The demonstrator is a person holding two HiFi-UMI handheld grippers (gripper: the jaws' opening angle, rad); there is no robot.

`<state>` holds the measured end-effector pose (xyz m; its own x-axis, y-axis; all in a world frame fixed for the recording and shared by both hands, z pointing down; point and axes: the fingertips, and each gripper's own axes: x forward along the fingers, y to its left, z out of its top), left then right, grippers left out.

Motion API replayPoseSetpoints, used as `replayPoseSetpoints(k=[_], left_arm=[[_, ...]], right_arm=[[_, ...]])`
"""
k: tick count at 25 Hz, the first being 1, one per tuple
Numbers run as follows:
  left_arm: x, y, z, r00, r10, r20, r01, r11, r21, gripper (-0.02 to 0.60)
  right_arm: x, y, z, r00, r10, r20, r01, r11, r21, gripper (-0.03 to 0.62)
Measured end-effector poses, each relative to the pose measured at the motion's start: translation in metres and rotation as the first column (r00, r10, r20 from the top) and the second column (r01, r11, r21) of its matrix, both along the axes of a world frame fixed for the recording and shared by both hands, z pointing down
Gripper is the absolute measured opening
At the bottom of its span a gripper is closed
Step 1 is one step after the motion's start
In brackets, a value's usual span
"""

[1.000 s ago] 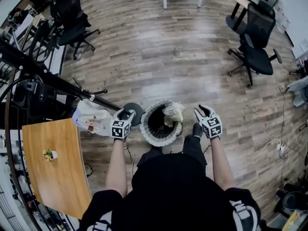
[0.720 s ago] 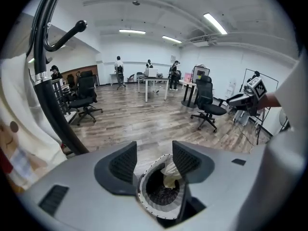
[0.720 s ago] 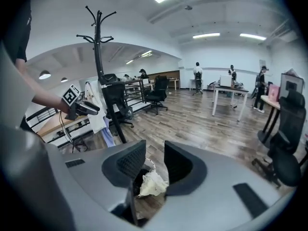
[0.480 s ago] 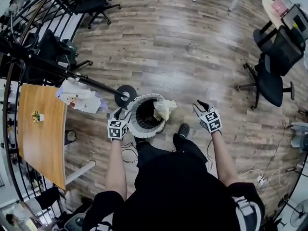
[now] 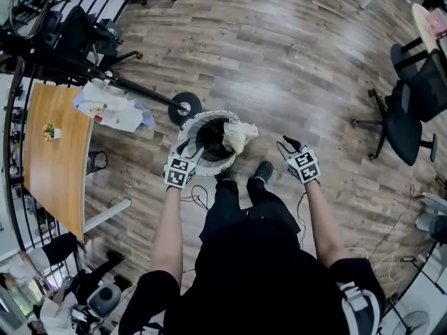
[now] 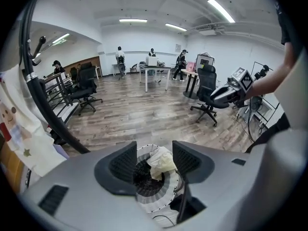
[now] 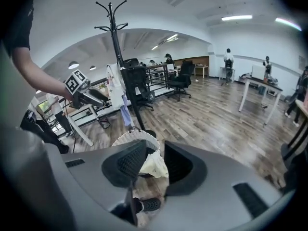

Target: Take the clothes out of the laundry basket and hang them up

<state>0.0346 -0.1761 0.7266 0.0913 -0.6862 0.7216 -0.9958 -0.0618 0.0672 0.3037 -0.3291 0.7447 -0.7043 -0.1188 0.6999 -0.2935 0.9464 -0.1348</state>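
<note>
**Open-plan office.** A wood-plank floor (image 5: 293, 54) runs through the whole room. Black swivel chairs (image 5: 408, 121) stand at the right edge of the head view, and a wooden tabletop (image 5: 59, 159) lies at its left. In the left gripper view, white desks (image 6: 156, 72) fill the centre background, with a monitor (image 6: 204, 61) to their right. Several people (image 6: 120, 57) stand near the far wall, and strip lights (image 6: 221, 9) cross the ceiling at the top. A black coat stand (image 7: 115, 37) rises at upper left of the right gripper view.
</note>
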Motion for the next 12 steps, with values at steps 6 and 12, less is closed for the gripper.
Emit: replayPoseSetpoints(k=[6,12], left_arm=[[0.005,-0.014,0.052,0.992,0.129,-0.004,-0.129,0.989,-0.068,0.239],[0.018,-0.024,0.145,0.965,0.257,-0.051,-0.262,0.953,-0.149,0.239]], right_arm=[[-0.008,0.023,0.063,0.996,-0.045,-0.079,0.041,0.998,-0.051,0.135],[-0.010,0.031,0.150,0.985,-0.073,-0.154,0.060,0.994,-0.089,0.141]])
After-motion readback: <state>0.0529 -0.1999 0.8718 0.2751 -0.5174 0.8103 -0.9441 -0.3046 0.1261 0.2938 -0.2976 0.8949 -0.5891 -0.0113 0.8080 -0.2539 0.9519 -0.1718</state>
